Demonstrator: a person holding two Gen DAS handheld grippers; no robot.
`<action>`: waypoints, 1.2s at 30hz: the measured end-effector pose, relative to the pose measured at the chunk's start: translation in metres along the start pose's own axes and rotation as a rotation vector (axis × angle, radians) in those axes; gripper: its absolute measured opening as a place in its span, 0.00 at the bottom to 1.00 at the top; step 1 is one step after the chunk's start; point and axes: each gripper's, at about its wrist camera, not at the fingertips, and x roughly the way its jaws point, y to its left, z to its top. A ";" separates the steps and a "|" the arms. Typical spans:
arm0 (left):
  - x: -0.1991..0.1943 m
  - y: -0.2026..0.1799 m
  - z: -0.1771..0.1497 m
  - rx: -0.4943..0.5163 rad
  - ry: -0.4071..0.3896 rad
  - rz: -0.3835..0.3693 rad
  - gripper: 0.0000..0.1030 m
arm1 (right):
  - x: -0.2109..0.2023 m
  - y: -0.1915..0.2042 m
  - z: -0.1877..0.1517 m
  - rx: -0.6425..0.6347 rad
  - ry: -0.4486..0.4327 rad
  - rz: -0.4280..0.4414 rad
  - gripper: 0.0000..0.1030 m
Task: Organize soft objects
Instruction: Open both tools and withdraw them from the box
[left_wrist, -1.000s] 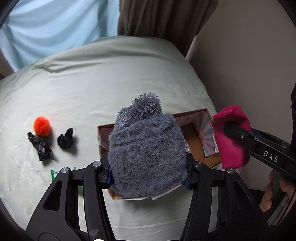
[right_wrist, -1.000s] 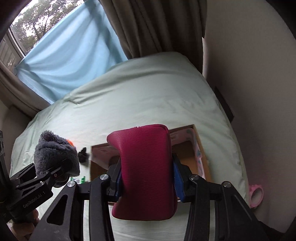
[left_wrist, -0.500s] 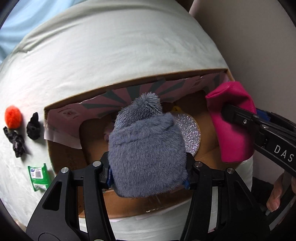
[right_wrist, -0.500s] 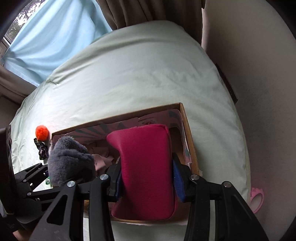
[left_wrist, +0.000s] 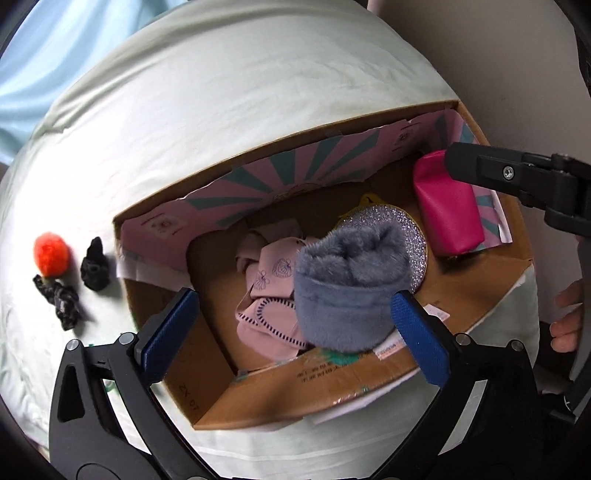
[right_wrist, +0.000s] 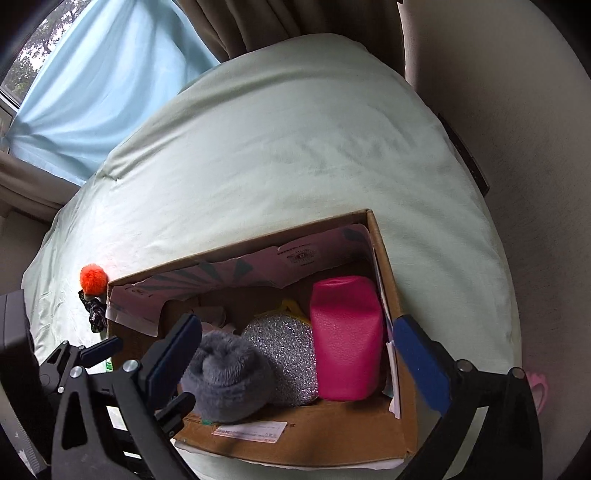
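Grey fluffy hat (left_wrist: 351, 288) and pink pouch (right_wrist: 347, 336) lie in box (right_wrist: 306, 443), both grippers wide open, empty; next, the orange pompom (left_wrist: 51, 254) at nine o'clock.

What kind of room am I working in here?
Most likely a bedroom: the cardboard box sits on a bed with a pale green sheet, and curtains hang over a window beyond it.
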 end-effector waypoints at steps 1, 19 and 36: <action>-0.002 -0.001 0.000 -0.004 -0.005 -0.004 1.00 | -0.002 0.001 -0.001 -0.001 -0.004 0.002 1.00; -0.118 0.029 -0.029 -0.087 -0.201 -0.065 1.00 | -0.096 0.051 -0.014 -0.083 -0.120 -0.022 1.00; -0.271 0.125 -0.130 -0.214 -0.466 -0.032 1.00 | -0.221 0.166 -0.078 -0.212 -0.300 -0.039 1.00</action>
